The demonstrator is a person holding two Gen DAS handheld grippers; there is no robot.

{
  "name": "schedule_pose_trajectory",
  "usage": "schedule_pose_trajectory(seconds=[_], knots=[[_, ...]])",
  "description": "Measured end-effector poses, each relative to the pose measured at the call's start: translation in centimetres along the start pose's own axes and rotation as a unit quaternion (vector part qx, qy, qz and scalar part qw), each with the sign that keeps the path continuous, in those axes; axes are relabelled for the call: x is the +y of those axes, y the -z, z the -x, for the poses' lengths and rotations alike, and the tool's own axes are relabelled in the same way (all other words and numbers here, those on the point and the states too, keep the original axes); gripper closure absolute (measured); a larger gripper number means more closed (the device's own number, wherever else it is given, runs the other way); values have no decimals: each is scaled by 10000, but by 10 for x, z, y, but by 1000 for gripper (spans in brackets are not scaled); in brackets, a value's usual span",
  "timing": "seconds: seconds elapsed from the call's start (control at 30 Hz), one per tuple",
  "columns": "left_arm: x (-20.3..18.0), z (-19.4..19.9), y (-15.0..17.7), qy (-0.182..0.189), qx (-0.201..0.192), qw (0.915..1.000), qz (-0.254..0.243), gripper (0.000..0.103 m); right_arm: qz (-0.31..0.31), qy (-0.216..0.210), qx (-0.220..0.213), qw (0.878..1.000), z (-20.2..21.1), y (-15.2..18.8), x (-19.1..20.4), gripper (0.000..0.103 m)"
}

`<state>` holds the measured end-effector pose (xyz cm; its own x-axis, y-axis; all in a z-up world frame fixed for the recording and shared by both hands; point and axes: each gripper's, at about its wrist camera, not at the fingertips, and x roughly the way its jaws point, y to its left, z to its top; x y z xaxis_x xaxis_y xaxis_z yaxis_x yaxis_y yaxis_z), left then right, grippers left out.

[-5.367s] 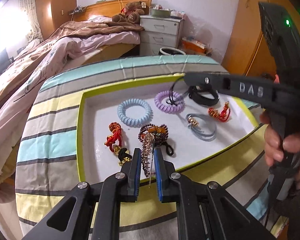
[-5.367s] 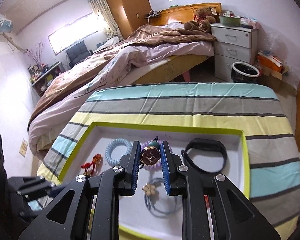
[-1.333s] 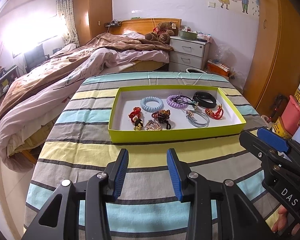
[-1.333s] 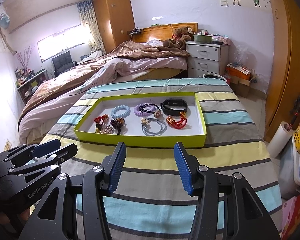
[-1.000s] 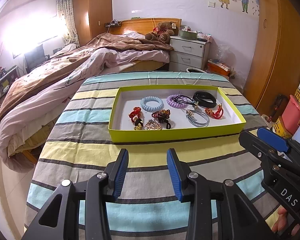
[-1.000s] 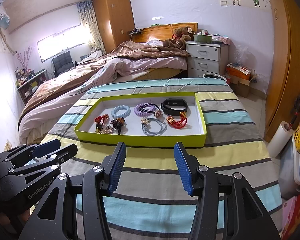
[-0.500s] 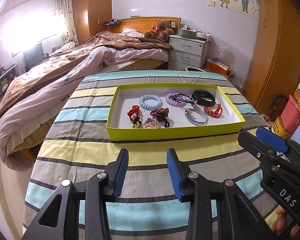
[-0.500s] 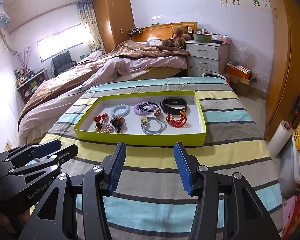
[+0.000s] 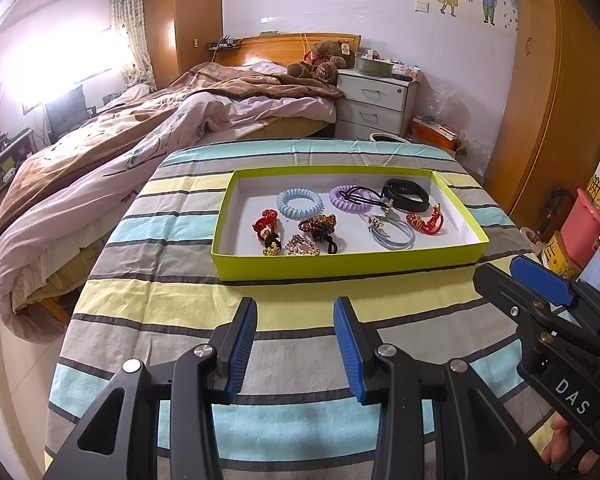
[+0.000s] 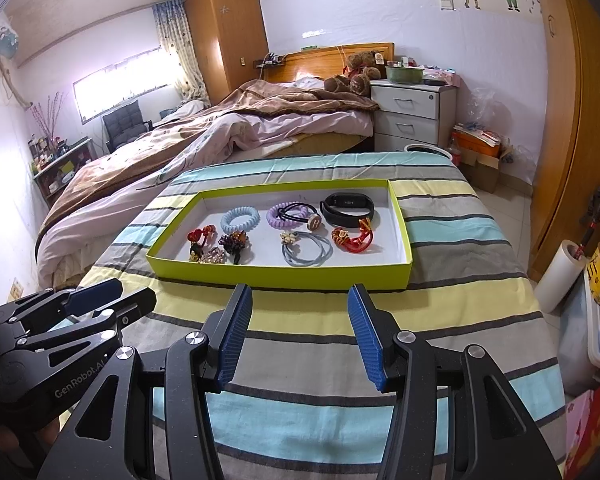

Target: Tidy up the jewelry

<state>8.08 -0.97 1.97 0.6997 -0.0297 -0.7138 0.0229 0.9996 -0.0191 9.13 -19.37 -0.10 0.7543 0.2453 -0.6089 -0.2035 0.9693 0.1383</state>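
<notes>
Compared with the frames of several seconds ago, when each gripper was pressed onto a piece inside the tray (image 9: 340,270), both are now seen drawn back from it. The left gripper (image 9: 295,344) is spread and empty, held over the striped cloth (image 9: 172,300) on the near side of the tray; the right gripper (image 10: 300,332) is likewise spread and empty. All jewelry is laid inside the tray: a blue coil tie (image 9: 299,203) and purple coil tie (image 9: 345,197) toward its far wall, a black band (image 10: 350,204) at its far right corner. An "H" charm (image 10: 315,223) is readable only in the right wrist view.
</notes>
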Motion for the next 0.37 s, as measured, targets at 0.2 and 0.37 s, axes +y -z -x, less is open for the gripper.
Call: schedule_pose_trajectory(seconds=[0.2,0.37], knots=[[-1,-1,0,-11,35,10000,5,64,5,27,-14,10000,1,1,0,52],[-3,-1,1,-5,37,10000,21,64,9,41,-9,10000,2,0,0,52]])
